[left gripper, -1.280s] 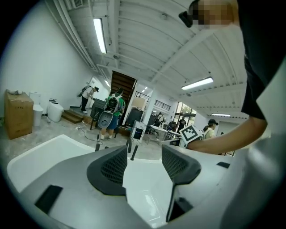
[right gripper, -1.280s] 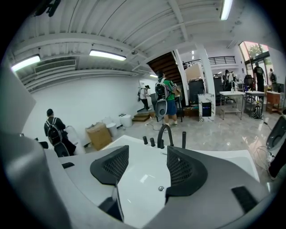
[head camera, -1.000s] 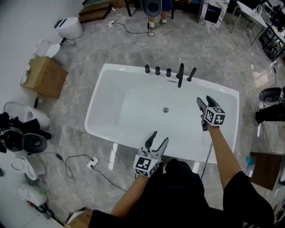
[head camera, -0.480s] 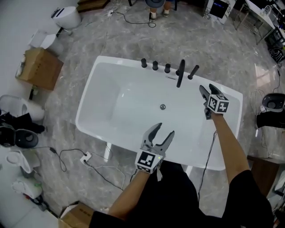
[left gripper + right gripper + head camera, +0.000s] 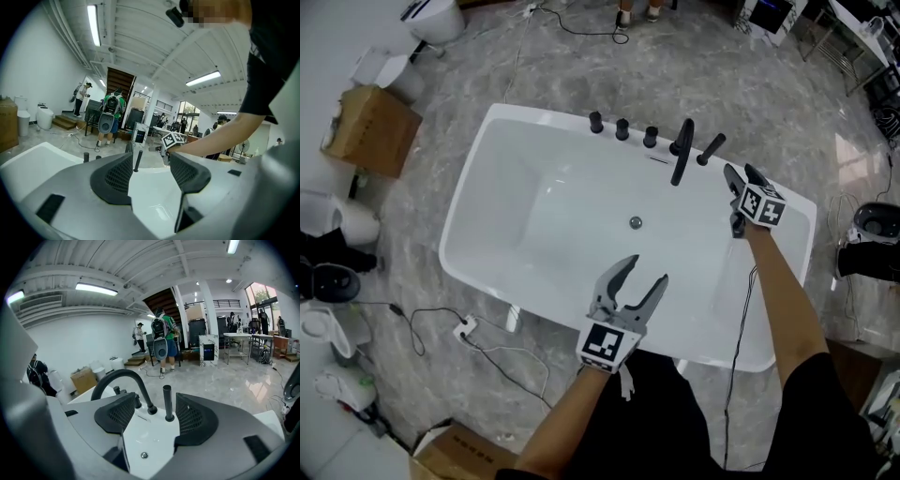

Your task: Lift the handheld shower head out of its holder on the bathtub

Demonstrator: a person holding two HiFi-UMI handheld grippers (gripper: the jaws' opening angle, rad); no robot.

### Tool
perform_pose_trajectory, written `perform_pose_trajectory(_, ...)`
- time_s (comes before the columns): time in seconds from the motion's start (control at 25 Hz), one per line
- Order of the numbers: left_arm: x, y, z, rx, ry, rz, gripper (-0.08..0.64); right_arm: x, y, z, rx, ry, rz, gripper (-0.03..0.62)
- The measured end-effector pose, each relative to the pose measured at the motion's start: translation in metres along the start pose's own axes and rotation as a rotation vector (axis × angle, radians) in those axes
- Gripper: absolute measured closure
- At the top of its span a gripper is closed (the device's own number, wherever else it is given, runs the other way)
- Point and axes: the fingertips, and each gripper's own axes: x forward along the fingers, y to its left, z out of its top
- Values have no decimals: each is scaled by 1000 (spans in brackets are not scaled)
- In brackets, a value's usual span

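Note:
The white bathtub [image 5: 472, 192] carries black fittings on its far rim: three knobs [image 5: 622, 128], an arched spout [image 5: 680, 155] and the handheld shower head [image 5: 710, 150], a slim black rod standing in its holder. My right gripper [image 5: 739, 174] hovers open just right of and nearer than that rod, apart from it. In the right gripper view the shower head [image 5: 167, 403] stands upright beyond the open jaws of the right gripper [image 5: 157, 417], beside the spout [image 5: 119, 380]. My left gripper [image 5: 643, 270] is open and empty over the tub's near side; the left gripper [image 5: 147, 174] faces the fittings.
The tub drain [image 5: 635, 222] lies mid-basin. A cardboard box [image 5: 370, 131] and toilets stand left of the tub. A cable and power strip [image 5: 467, 328] lie on the marble floor by the near left corner. A person [image 5: 161, 345] stands beyond the tub.
My right gripper has moved up toward the far rim, closer to the shower head. The left gripper stays open over the near side. The head view has shifted.

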Motion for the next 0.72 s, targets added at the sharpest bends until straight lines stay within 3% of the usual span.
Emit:
perform_pose_trajectory(0.24,14,15,-2,-34,-18,30,331,35,-9,-5,-56,3,-2,351)
perform_pose_trajectory(0.72,46,21,-16,-48,-9,10,331,91,-13,-20,-167,7,32,351)
